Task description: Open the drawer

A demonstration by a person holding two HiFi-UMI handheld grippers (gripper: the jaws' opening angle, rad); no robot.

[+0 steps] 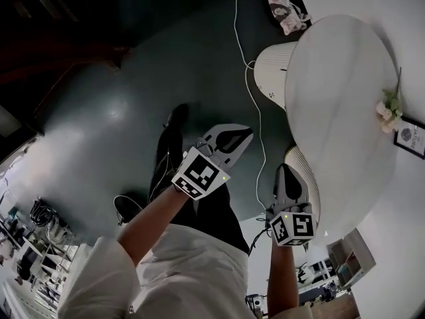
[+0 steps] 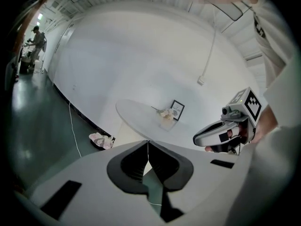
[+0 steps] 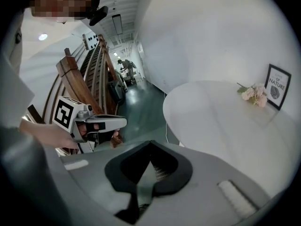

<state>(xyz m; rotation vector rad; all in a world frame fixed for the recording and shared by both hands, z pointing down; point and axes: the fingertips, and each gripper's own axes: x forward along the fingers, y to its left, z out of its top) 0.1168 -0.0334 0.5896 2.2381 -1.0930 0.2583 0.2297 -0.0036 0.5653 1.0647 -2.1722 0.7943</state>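
Both grippers hang in the air beside the round tabletop [image 1: 345, 111], holding nothing. The left gripper [image 2: 147, 145] has its fingers [image 2: 129, 164] pressed together at the tips, and the right gripper [image 3: 150, 145] has its fingers [image 3: 127, 166] meeting the same way.

No drawer front or handle can be made out in any view. A small white unit [image 1: 352, 258] just past the tabletop's near edge in the head view may carry it, though that cannot be told.

The step in hand looks like the approach, so the task is barely begun. To do it well, the person should first bring the drawer into view, likely below the tabletop. Next, spread 1 gripper's fingers before reaching the handle, close squarely on it, and pull straight out along the drawer's run, not up or sideways. The white cable [image 1: 255, 125] on the floor [image 1: 133, 98] beside the tabletop is worth stepping clear of.
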